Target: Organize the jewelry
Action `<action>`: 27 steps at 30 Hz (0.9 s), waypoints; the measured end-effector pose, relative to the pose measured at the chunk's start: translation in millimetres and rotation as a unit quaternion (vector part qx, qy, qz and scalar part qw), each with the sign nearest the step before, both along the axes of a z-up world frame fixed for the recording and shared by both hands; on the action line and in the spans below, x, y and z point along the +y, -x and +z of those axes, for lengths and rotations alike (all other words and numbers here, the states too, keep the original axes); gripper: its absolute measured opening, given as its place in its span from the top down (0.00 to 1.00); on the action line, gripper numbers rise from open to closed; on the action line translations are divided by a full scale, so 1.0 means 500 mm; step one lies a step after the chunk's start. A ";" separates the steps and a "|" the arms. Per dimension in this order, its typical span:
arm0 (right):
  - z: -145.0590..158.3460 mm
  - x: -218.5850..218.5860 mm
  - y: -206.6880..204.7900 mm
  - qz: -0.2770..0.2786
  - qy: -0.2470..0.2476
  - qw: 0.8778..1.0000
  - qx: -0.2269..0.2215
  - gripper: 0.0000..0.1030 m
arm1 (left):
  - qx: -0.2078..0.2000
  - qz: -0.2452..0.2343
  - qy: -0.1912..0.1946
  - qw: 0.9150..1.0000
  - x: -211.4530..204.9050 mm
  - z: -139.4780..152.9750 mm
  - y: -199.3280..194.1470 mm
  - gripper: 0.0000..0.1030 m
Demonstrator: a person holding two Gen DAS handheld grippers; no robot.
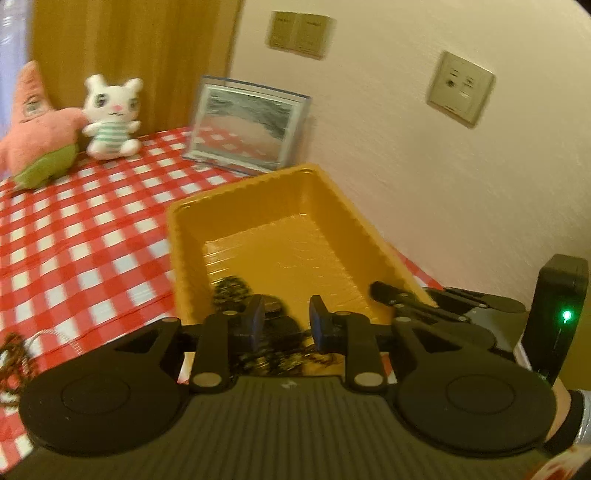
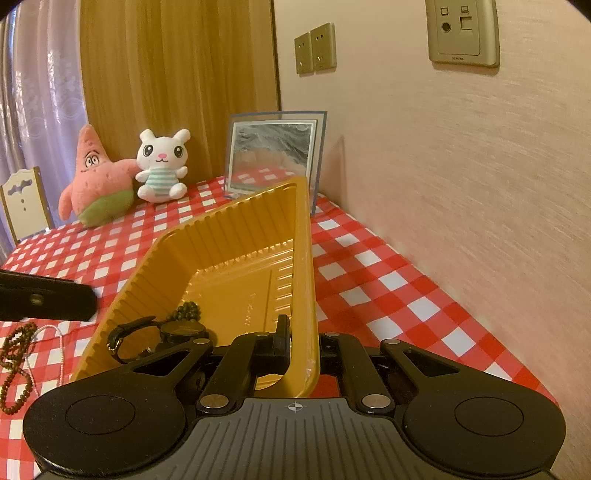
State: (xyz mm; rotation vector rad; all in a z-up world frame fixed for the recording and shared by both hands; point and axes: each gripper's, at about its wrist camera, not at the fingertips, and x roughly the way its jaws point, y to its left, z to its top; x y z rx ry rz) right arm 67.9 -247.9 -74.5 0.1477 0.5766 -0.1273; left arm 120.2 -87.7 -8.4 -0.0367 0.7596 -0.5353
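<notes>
A yellow plastic tray (image 1: 258, 181) stands on the red-checked tablecloth, close to the wall. My right gripper (image 2: 304, 339) is shut on the tray's (image 2: 221, 236) right wall, one finger inside and one outside, and the tray tips up on that side. In its near end lie a black watch (image 2: 147, 334) and a dark bead bracelet (image 2: 186, 310). My left gripper (image 1: 287, 310) hangs over that near end, open, with the dark jewelry (image 1: 231, 290) blurred below the gap. A brown bead necklace (image 2: 14, 369) and a thin white chain (image 2: 48, 341) lie on the cloth left of the tray.
A pink star plush (image 2: 94, 177) and a white bunny plush (image 2: 160, 166) sit at the table's back. A framed picture (image 2: 273, 155) leans behind the tray. The wall with sockets (image 2: 463, 31) runs along the right. A small chair back (image 2: 24, 206) stands far left.
</notes>
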 end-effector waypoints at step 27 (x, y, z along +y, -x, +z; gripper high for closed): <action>0.005 0.007 -0.002 0.005 0.006 1.000 -0.004 0.94 | 0.034 0.259 -0.082 0.962 0.317 -0.047 0.094 0.77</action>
